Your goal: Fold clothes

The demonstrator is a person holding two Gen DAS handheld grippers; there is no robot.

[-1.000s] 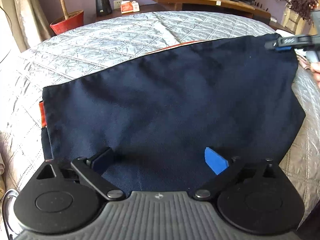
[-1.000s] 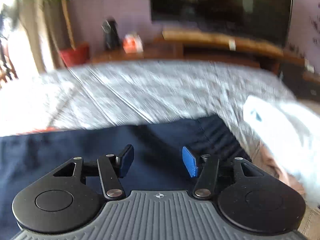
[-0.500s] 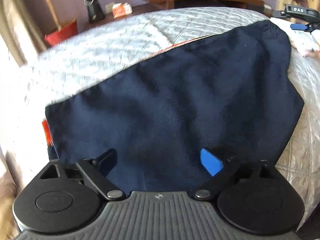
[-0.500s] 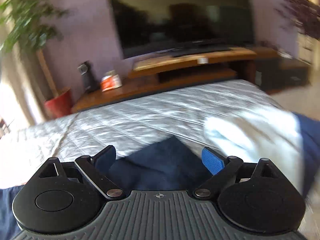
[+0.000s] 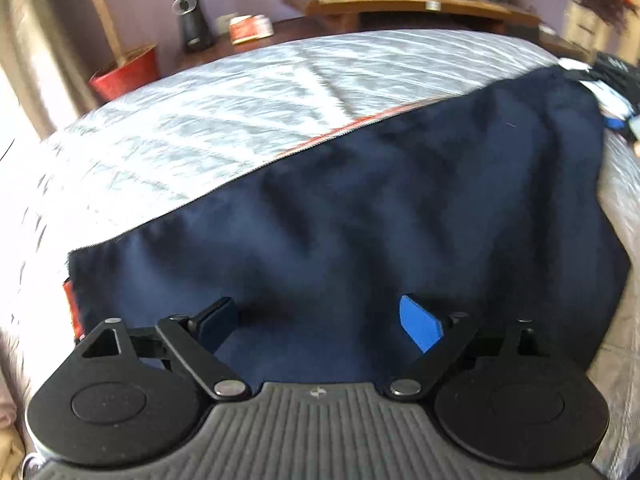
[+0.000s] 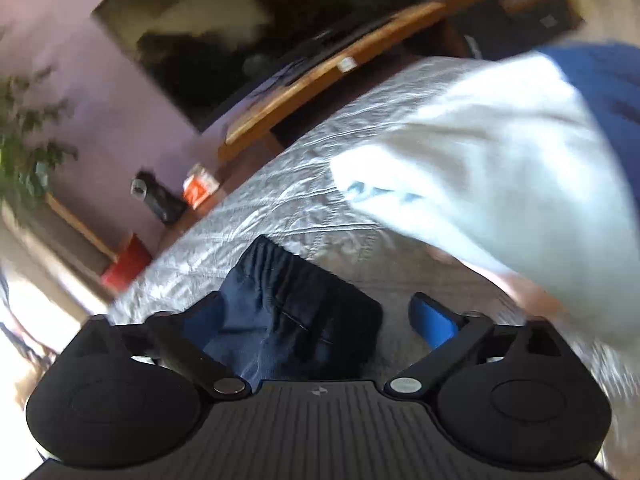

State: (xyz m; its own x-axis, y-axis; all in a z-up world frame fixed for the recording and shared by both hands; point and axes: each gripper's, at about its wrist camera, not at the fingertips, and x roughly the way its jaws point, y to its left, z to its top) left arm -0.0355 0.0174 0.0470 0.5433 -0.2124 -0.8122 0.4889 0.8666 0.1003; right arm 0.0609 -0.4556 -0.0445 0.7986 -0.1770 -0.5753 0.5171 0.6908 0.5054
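Note:
A dark navy garment with an orange trim lies spread flat on the grey quilted bed. My left gripper is open and empty, low over the garment's near edge. My right gripper is open and empty, tilted, above the garment's far right corner. A white garment with blue print lies on the bed to the right of it. The right gripper's blue pad shows faintly at the right edge of the left wrist view.
A wooden TV stand with a TV is beyond the bed. A red plant pot, a black speaker and an orange box stand along the back wall. A blue fabric lies behind the white garment.
My right gripper has swung right and rolled, from over the navy garment to its right corner by the white garment. My left gripper has stayed open at the near edge, shifting slightly.

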